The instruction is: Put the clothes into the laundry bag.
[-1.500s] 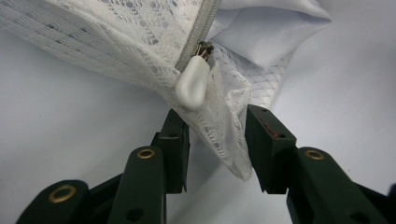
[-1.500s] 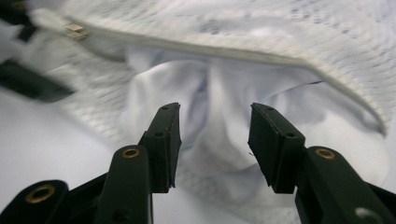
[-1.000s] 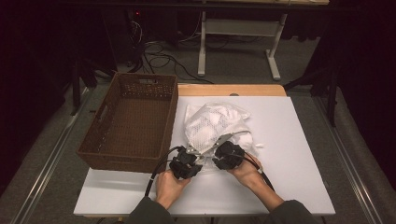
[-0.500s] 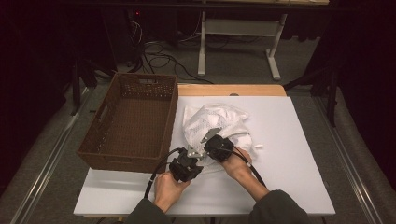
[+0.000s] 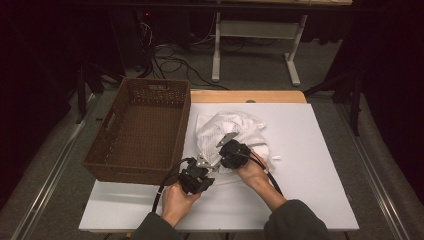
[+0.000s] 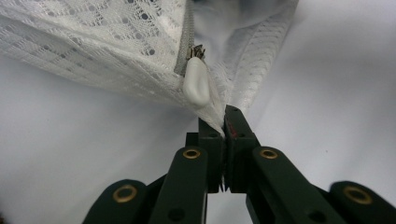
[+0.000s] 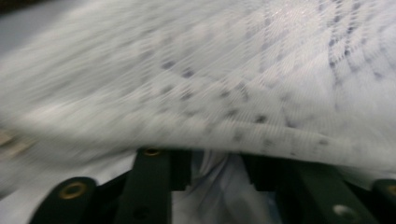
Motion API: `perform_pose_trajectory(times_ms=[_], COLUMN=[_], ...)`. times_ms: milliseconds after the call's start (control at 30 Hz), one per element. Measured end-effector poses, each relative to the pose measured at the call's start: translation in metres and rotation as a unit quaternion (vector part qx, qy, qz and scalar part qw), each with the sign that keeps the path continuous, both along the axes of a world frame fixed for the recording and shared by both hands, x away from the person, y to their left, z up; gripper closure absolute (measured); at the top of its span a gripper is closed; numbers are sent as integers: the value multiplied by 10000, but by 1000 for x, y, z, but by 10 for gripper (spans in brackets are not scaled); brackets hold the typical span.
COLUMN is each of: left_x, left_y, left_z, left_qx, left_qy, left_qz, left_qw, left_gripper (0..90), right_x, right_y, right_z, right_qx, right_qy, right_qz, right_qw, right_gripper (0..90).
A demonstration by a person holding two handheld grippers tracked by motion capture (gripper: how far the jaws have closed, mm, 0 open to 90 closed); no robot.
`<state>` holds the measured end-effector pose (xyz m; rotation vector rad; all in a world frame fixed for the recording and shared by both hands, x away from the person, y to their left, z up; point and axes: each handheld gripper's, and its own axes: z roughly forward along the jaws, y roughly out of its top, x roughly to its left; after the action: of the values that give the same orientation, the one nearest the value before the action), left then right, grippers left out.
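White mesh bag (image 5: 231,134) lying mid-table (image 5: 320,150), just right of basket (image 5: 140,131); bare tabletop right of bag. Left gripper (image 5: 196,176) clamped on bag's near edge beside zipper pull (image 6: 196,84). Right gripper (image 5: 234,150) on bag, jaws just opening, apart under blurred mesh, tips hidden.

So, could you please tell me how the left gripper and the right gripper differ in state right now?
The left gripper is shut on a corner of the white mesh bag, beside its zipper pull; the right gripper has just been opening, its jaws apart under the mesh. The left sits nearer the wicker basket. Both work on the same bag.
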<state>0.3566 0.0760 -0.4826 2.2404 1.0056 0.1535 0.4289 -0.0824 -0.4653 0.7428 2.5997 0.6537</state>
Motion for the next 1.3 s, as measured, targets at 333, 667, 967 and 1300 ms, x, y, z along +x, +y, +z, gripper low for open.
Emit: perform_pose_trajectory(times_ms=[333,667,967,1300], left_x=[3,3,-1,2], left_y=[-6,-7,-5,-3], left_z=[-9,-9,-2,-4], left_qx=[40,67,5,84], left_qy=[149,171,114,123], left_qz=[80,-57,-120,-100], left_qw=[9998,9998,9999,9998], left_gripper=[715,873,881,874], right_x=[-28,-13,10,14], right_y=[-25,-13,1,-4], right_z=[4,-11,-3,-13], right_qx=[-162,-378,-172,-64], right_qy=[401,408,-409,-19], right_qz=[129,217,-243,-333], right_qw=[9990,9982,9987,9994], right_gripper=[443,868,874,616])
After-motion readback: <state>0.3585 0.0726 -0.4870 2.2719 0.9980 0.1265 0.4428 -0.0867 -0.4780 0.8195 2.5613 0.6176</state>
